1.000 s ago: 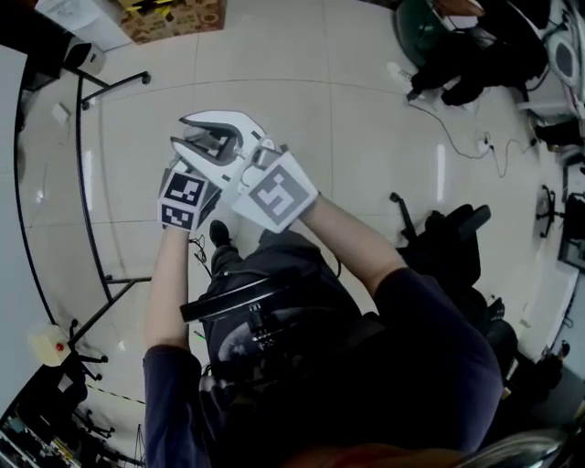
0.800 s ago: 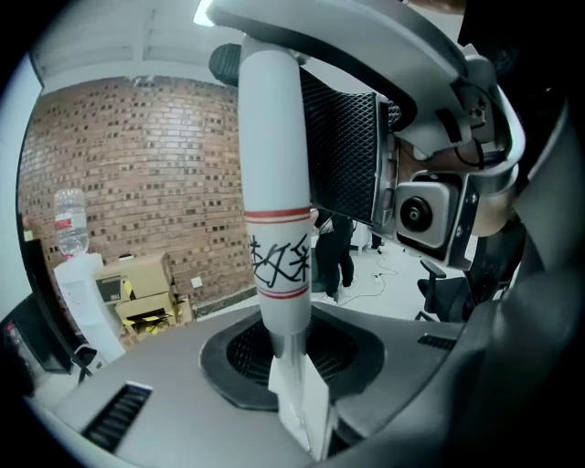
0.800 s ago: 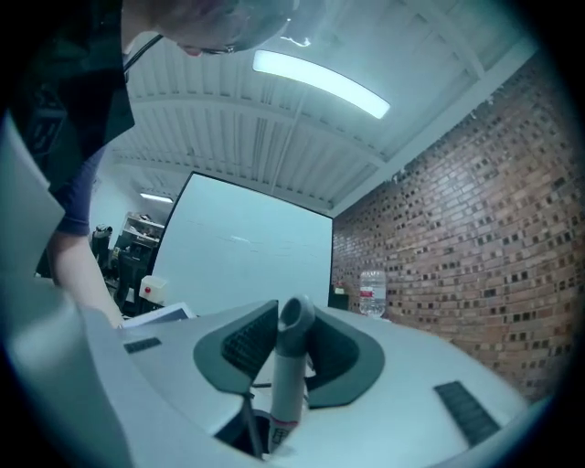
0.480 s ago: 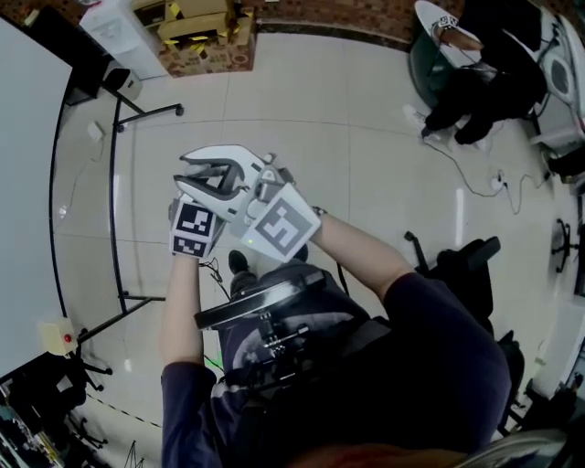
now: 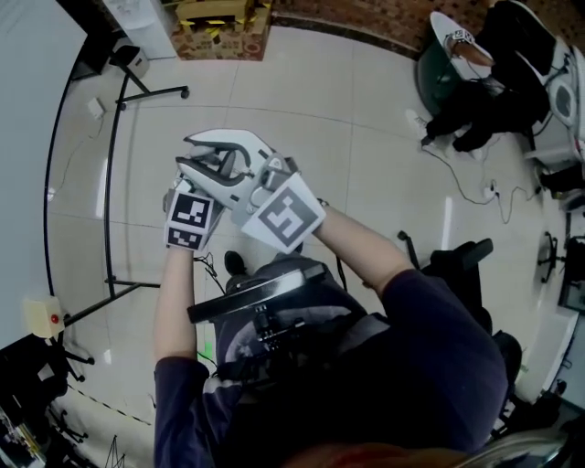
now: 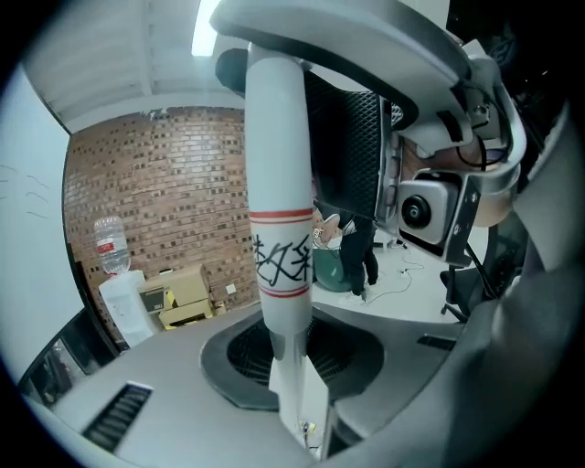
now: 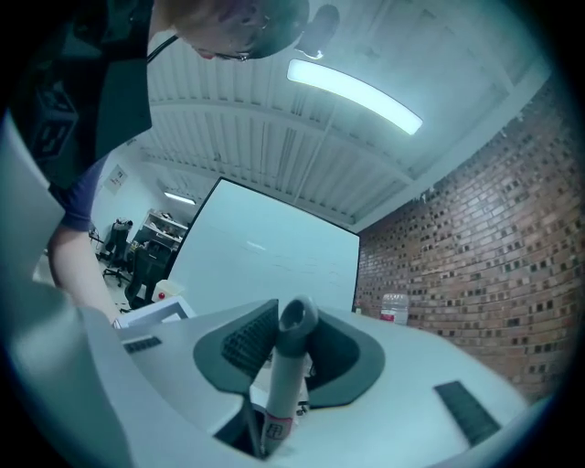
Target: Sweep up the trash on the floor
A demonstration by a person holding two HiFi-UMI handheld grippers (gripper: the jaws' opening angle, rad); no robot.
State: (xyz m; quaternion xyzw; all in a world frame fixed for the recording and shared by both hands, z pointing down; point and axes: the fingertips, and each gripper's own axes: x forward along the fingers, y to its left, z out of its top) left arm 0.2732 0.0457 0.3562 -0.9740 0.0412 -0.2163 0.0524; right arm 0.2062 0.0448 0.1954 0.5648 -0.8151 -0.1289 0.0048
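Both grippers are held close together in front of the person's chest, above the tiled floor. My left gripper is shut on a white handle with red rings and black writing; the handle runs upright through the jaws. My right gripper is shut on a grey-white handle whose tip has a hanging hole. That tip stands just past the jaws. I cannot tell whether both hold one pole. The handles' lower ends are hidden, and no trash shows on the floor.
A screen's black stand stands at the left on the floor. Cardboard boxes sit at the brick wall. A seated person and cables are at the upper right, with a black office chair at the right.
Both grippers stayed side by side and rose a little as the person moved over the floor. The boxes by the wall came into view. Neither grip changed.
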